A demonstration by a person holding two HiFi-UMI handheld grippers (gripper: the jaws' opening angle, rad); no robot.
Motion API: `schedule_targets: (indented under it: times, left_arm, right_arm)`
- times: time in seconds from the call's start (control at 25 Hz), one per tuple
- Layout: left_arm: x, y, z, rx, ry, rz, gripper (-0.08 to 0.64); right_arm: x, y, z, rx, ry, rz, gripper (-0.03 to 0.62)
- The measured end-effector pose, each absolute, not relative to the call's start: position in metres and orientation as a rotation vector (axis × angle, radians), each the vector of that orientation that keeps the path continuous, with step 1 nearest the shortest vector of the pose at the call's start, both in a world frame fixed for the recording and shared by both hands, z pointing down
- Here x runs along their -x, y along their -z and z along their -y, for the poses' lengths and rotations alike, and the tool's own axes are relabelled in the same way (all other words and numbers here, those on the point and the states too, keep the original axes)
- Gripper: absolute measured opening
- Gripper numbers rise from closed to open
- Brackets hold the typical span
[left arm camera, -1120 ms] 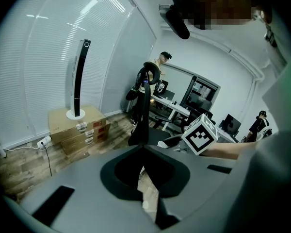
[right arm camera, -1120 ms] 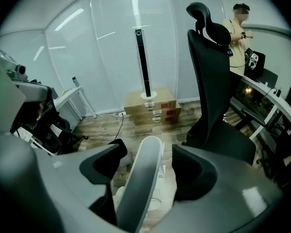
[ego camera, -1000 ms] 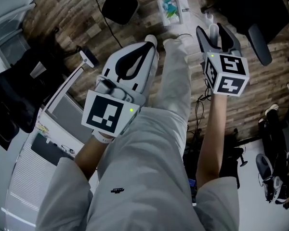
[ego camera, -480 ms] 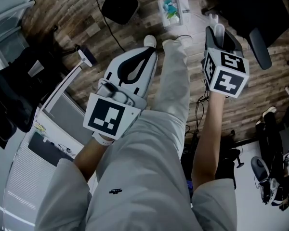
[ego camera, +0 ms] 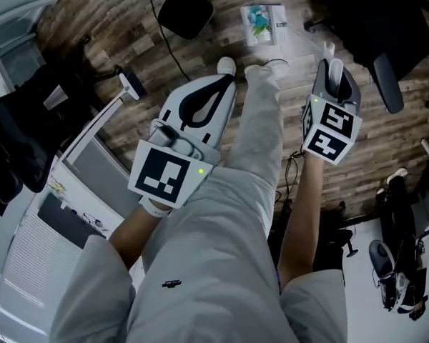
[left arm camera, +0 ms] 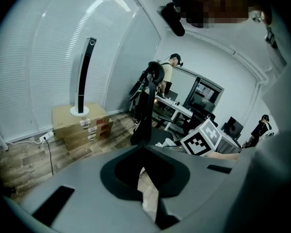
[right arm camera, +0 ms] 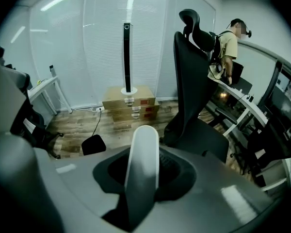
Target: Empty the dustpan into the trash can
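Note:
On the wooden floor far ahead lies the white dustpan (ego camera: 261, 20) with blue and green litter in it. Left of it stands the black trash can (ego camera: 186, 13) (right arm camera: 93, 143). A thin shaft seems to run from the pan up to a white handle (ego camera: 334, 71) (right arm camera: 141, 164). My right gripper (ego camera: 334, 68) (right arm camera: 141, 154) points steeply down, its jaws closing with that handle between them and pressing on it. My left gripper (ego camera: 220, 86) (left arm camera: 144, 178) hangs over my left leg, shut, with nothing in it.
A black office chair (ego camera: 375, 27) (right arm camera: 194, 96) stands close to the right of the handle. Stacked cardboard boxes bearing a tall tower fan (right arm camera: 128, 103) sit by the far wall. Cables cross the floor. A white desk and dark bags (ego camera: 21, 141) are at left.
My right gripper has moved farther ahead and tipped downward, and its jaws have narrowed onto the white handle. My left gripper has stayed where it was.

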State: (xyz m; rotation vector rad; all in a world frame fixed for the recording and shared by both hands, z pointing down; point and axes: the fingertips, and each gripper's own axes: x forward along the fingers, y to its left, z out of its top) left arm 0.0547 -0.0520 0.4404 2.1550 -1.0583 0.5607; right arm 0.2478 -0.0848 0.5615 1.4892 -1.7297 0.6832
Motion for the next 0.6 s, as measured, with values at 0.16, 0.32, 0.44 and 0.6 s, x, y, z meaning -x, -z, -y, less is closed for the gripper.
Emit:
schedule_targets:
  times: [0.16,0.32,0.44,0.6]
  left_arm:
    - [-0.051,-0.434,0.053,-2.166,-0.558,1.058,0.006]
    - [-0.048,-0.427,0.053,-2.178,-0.547,1.061,0.007]
    - [-0.049,-0.419,0.054,-2.207,-0.527,1.060,0.006]
    - [-0.050,-0.405,0.053,-2.243,-0.514,1.062,0.006]
  right_arm:
    - [-0.249,-0.554,0.082,-1.514,-0.684,1.721,0.106]
    - [-0.251,-0.536,0.081,-1.547,-0.683,1.726,0.106]
    - [-0.253,-0.519,0.082,-1.568,-0.670,1.743,0.106]
    - [-0.253,-0.490,0.087,-1.605,-0.644,1.768,0.106]
